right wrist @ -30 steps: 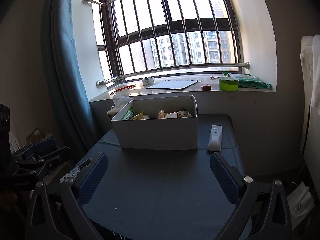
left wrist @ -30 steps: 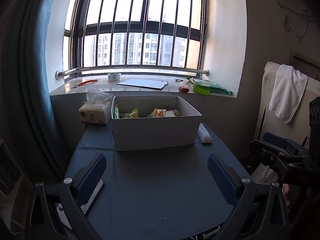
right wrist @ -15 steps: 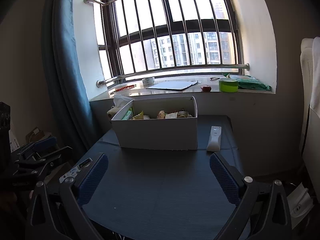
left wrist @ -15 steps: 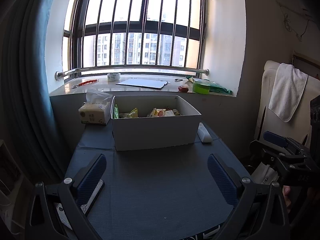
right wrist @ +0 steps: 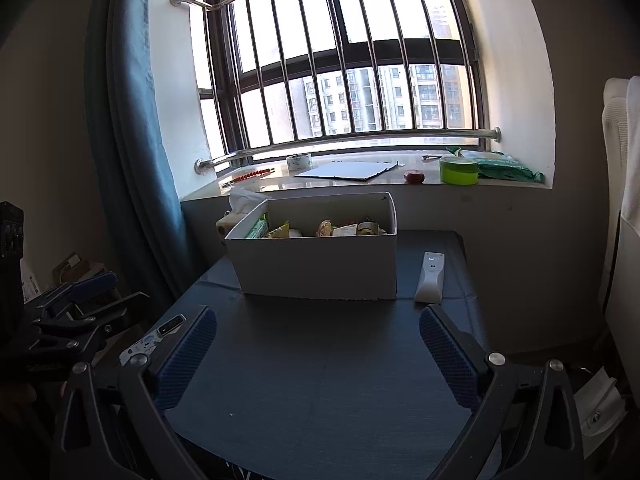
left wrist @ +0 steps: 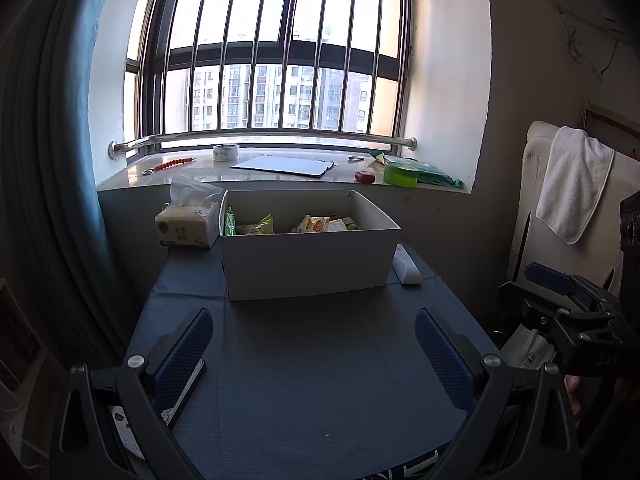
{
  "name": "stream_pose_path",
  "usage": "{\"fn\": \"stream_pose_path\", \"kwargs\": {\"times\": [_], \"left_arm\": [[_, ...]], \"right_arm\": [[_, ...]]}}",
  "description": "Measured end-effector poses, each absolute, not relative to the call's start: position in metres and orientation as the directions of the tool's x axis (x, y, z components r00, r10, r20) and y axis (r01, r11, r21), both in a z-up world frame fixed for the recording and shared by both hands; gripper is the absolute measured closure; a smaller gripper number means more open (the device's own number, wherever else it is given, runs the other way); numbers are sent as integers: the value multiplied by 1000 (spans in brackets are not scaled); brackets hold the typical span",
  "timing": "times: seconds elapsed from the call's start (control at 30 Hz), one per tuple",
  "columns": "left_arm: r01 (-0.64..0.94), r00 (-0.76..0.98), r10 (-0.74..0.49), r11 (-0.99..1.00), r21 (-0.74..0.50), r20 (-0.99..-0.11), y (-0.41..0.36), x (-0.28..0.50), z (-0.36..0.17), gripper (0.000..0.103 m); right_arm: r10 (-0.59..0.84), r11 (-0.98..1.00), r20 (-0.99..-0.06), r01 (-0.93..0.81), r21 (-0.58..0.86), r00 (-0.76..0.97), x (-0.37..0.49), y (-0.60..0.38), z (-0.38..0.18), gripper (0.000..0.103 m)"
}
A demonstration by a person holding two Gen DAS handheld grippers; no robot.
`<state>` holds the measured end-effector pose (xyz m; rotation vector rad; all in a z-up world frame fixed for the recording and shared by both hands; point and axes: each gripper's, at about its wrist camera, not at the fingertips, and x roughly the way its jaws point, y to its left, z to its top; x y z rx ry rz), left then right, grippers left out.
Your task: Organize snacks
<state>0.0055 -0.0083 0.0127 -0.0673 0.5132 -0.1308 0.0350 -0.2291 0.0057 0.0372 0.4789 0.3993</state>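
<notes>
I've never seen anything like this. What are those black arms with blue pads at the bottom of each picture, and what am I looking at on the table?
Those are no robot: a person holds a hand-held claw in each hand, and a wide-angle camera on each one looks forward along its two fingers. One picture comes from the left claw, the other from the right claw. The blue strips are the gripping pads. Both claws are open and hold nothing.

Ahead, on the dark blue table, stands a white box with snack packets inside. A tissue pack sits by the box's left side, a white remote by its right. A phone lies at the table's near left edge. Each claw also shows in the other's picture, off to the side.
</notes>
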Motion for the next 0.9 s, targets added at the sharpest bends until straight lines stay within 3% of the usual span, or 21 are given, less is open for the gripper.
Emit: {"fn": "stream_pose_path", "kwargs": {"times": [0.9], "left_arm": [[112, 859, -146, 989, -98, -491, -10, 5, 11, 0]], "right_arm": [[388, 920, -442, -373, 124, 809, 33, -228, 8, 0]]}}
